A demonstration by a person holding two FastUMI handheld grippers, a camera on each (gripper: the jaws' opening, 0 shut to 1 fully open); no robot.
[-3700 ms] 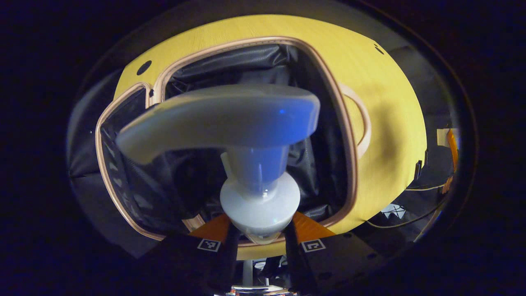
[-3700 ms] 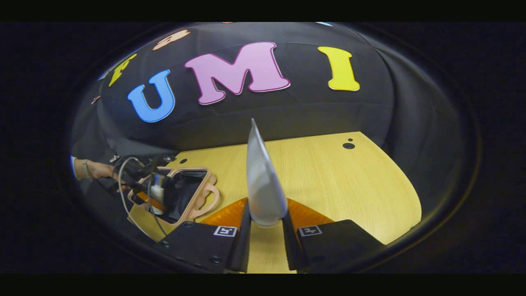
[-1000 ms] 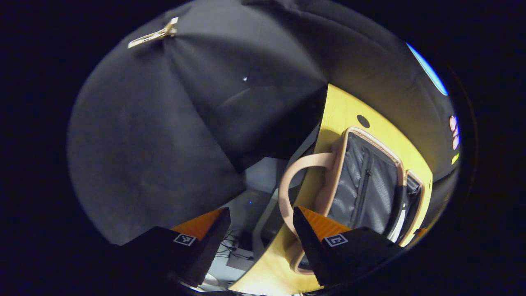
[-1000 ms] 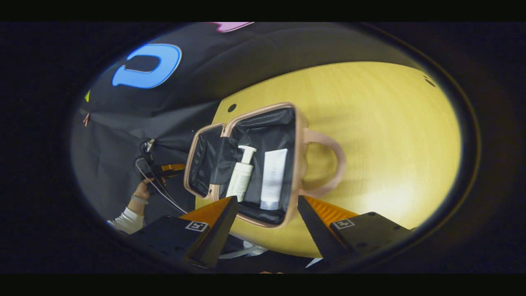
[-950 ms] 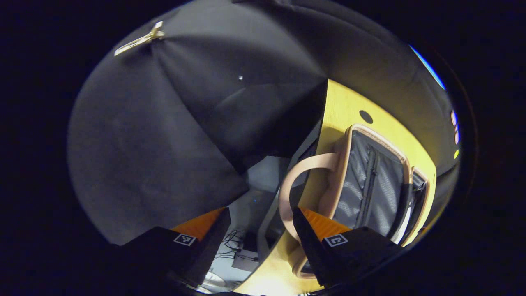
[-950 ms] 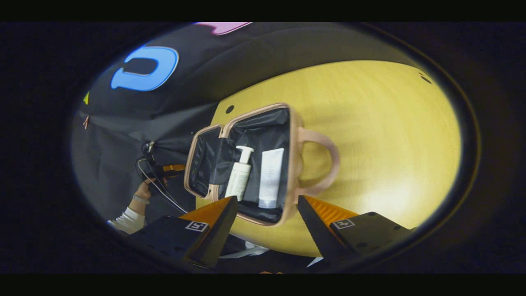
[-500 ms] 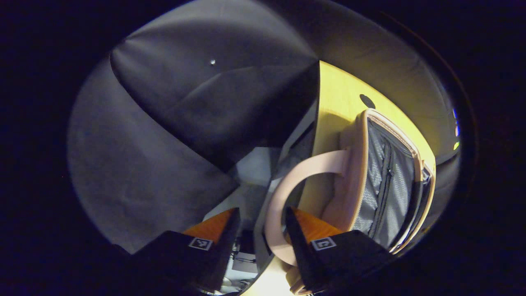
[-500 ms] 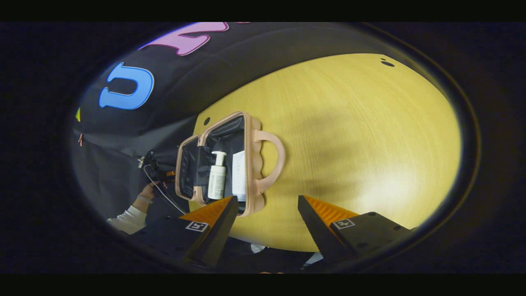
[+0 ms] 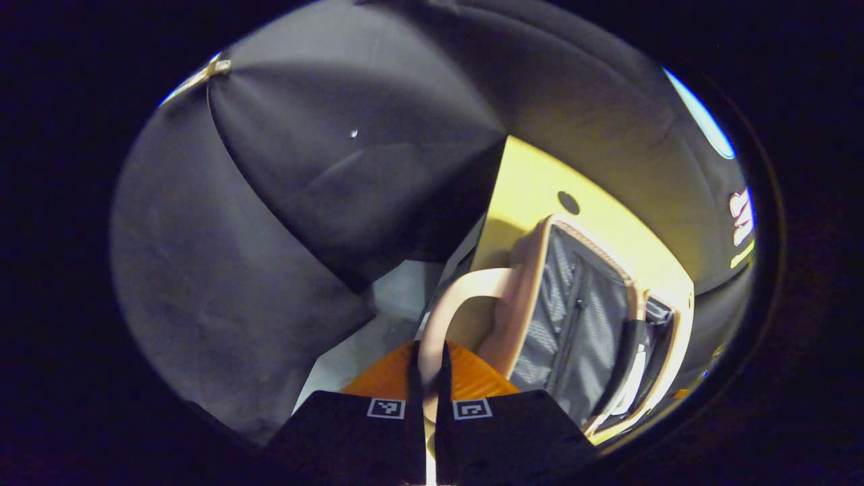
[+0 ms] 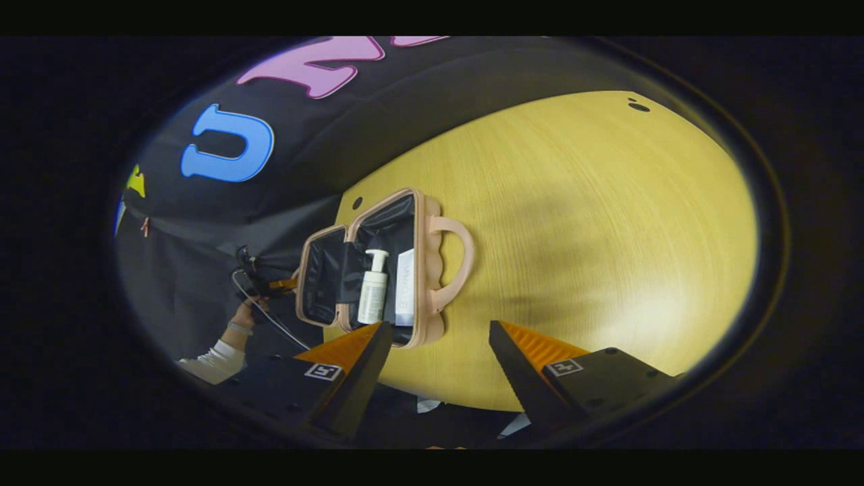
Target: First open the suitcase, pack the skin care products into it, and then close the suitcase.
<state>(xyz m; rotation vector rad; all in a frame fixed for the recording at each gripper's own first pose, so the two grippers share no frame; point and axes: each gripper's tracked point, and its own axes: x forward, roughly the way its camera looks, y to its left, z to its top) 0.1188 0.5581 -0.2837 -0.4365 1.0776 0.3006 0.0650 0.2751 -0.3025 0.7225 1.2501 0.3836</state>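
Pink lid handle is now pinched by left gripper.

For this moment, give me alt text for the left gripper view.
The left gripper has its fingers closed on the pink handle of the open suitcase at the wooden table's edge, the lid's grey mesh lining facing the camera.

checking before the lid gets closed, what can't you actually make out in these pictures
- Left gripper view: the suitcase base is behind the raised lid, so its contents are hidden.
- Left gripper view: the handle vanishes between the left gripper fingers.
- Right gripper view: the pump bottle and tube labels are too small.
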